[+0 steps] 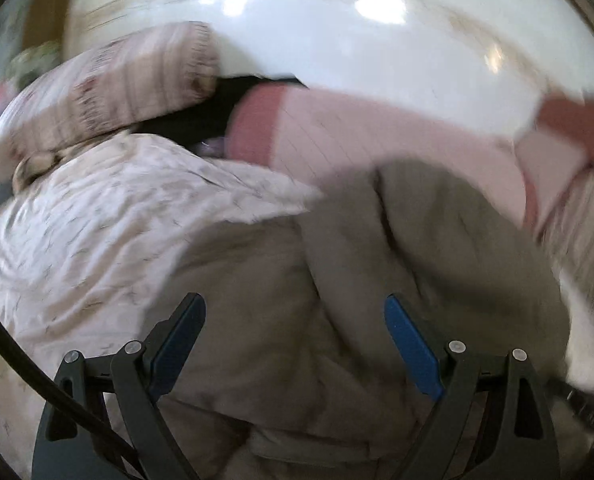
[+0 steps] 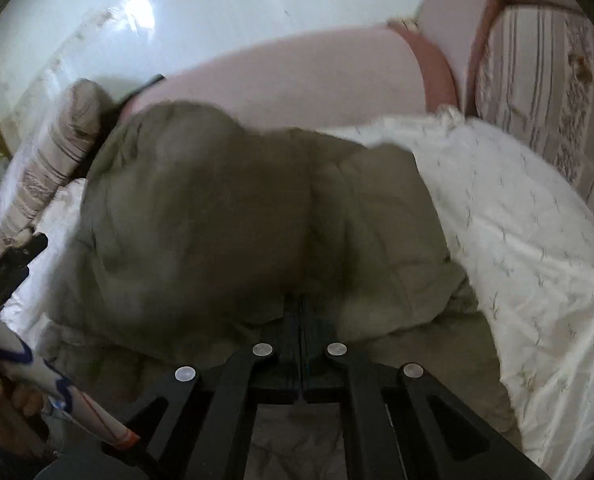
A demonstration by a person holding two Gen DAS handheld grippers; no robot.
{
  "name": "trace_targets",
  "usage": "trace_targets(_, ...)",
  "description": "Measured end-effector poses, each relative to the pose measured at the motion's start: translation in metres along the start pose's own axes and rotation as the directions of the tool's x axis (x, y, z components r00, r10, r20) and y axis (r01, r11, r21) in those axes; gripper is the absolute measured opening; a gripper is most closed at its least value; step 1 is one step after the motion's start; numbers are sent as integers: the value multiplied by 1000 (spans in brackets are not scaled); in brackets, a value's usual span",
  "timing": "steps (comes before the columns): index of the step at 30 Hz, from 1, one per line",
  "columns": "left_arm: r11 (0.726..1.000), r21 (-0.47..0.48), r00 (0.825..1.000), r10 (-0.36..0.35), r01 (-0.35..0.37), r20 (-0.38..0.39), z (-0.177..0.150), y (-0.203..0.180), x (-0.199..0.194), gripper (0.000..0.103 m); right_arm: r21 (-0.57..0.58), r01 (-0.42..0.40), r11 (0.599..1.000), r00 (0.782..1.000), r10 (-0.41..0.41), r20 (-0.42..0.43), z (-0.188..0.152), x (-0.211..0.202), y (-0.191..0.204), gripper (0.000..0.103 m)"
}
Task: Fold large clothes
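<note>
Bedding fills both views, blurred by motion. At far left in the left wrist view a striped pink-and-beige pillow [image 1: 109, 80] leans against the glossy white wall [image 1: 337, 40], its long side running up to the right. Beside it spreads the white quilted bed cover with small grey marks [image 1: 89, 232]. Next comes the rumpled olive-grey padded garment [image 1: 397, 240], lying on the cover in the middle of the bed; its bulk stretches from the near edge away toward a pale pink headboard cushion with a darker pink band [image 1: 337, 136], though its exact outline is too smeared to tell. The left gripper [image 1: 295, 344] hangs above the garment with its blue-padded fingers [image 1: 411, 348] spread wide, nothing between them.

In the right wrist view, a hand [image 2: 13, 412] shows at lower left. The right gripper [image 2: 301, 312] has its black jaws pressed together, the tips buried in a fold at the garment's near edge, pinching the fabric.
</note>
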State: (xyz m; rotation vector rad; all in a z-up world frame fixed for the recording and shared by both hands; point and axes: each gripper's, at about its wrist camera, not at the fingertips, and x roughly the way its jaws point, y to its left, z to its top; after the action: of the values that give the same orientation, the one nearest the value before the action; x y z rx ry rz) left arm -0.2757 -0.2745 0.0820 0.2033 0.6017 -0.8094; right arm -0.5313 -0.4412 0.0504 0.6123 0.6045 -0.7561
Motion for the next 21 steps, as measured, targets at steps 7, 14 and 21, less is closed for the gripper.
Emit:
trace_targets(7,996,60,985,71,-63,-156,-16,-9,36,91,-49,86,995,993,-82,82,10,-18,11,1)
trace_targets(14,999,19,994,31,-29,-101,-11,-3,19,91,-118,-7,993,973,34,227,60,-53,56,9)
trace_targets(21,999,-12,997,46,-47,-64,-3,7,17,91,-122,-54,991,996,62,66,88,35,84,11)
